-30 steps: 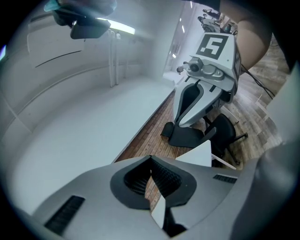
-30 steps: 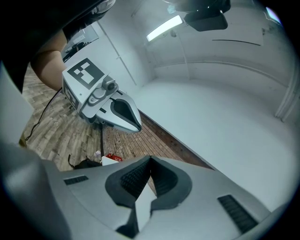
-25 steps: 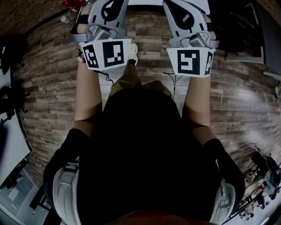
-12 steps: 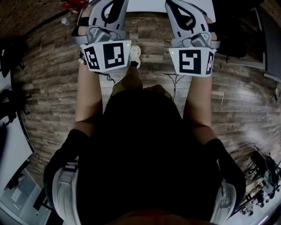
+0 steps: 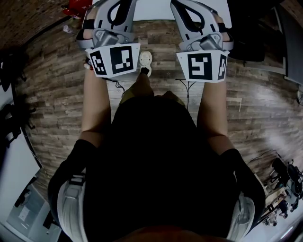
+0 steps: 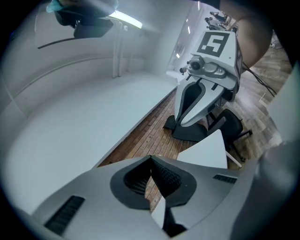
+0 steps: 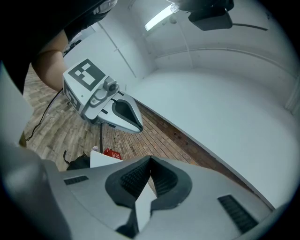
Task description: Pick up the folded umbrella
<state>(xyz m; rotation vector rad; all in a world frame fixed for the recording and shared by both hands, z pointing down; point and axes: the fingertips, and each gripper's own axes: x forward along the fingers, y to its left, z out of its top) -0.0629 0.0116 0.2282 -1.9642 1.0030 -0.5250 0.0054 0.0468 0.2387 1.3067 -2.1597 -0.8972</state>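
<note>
hovering level: left gripper [image 6: 151,161], right gripper [image 7: 150,161], two in all, fingers [image 6: 168,178] clenched empty.

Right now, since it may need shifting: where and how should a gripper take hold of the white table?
Probably take the white table by the thin edge of its top, near the bare corner, coming in level from the side with one jaw above and one below: the top is a flat, thin slab. The left gripper and right gripper are both shut, so open first.

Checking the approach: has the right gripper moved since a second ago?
Yes: the right gripper has advanced toward the white table at the head view's top.
</note>
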